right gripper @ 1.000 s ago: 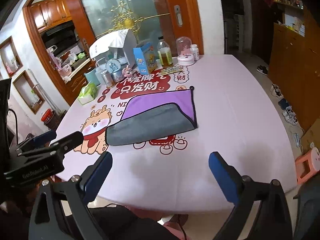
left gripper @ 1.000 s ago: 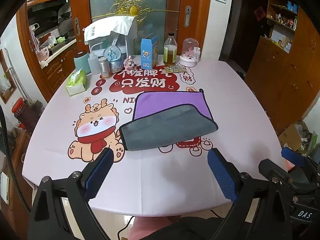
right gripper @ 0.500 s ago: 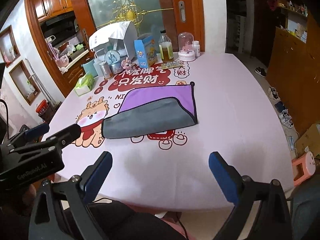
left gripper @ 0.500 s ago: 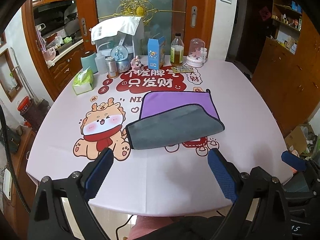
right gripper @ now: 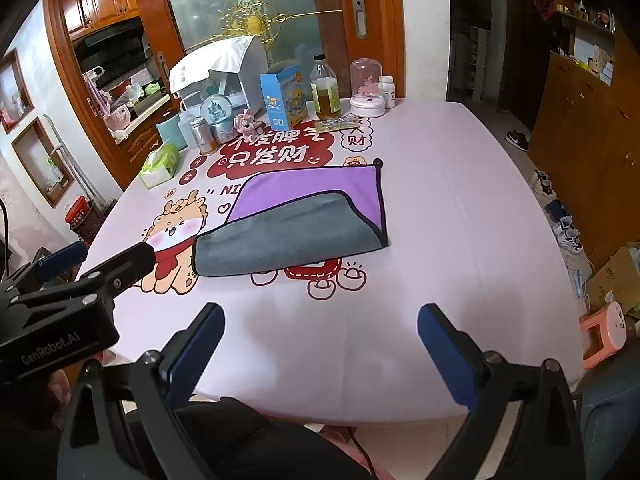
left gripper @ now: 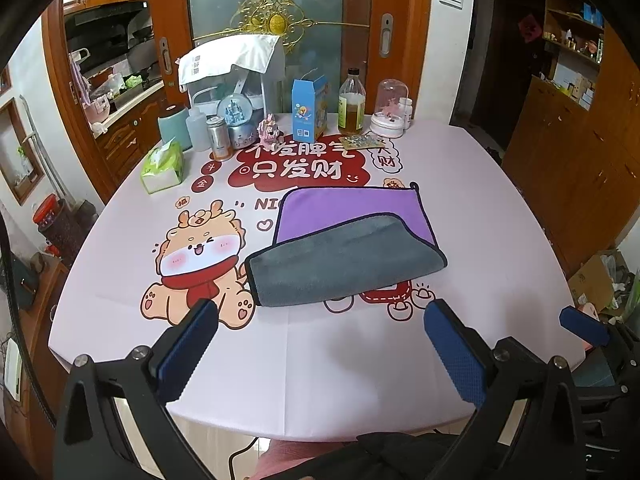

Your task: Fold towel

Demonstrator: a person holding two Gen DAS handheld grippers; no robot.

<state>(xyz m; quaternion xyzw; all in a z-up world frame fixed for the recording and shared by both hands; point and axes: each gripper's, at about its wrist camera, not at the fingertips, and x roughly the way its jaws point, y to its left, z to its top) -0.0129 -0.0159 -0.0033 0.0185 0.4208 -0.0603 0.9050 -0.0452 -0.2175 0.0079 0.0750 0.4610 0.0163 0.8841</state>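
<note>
A towel [left gripper: 344, 258], purple on one face and grey on the other, lies on the pink printed tablecloth [left gripper: 320, 360]. Its grey near part is folded askew over the purple part. It also shows in the right wrist view [right gripper: 288, 236]. My left gripper [left gripper: 320, 320] is open and empty, above the table's near edge, short of the towel. My right gripper [right gripper: 320, 320] is open and empty, also near the front edge. The left gripper's body [right gripper: 60, 308] shows at the left of the right wrist view.
Along the table's far edge stand a tissue pack [left gripper: 162, 168], a can [left gripper: 218, 138], a snow globe [left gripper: 240, 120], a blue carton [left gripper: 308, 110], an oil bottle [left gripper: 352, 102] and a glass dome [left gripper: 390, 110]. Wooden cabinets [left gripper: 580, 152] stand to the right.
Both grippers have drawn slightly closer to the table, still open and empty. The towel has not moved.
</note>
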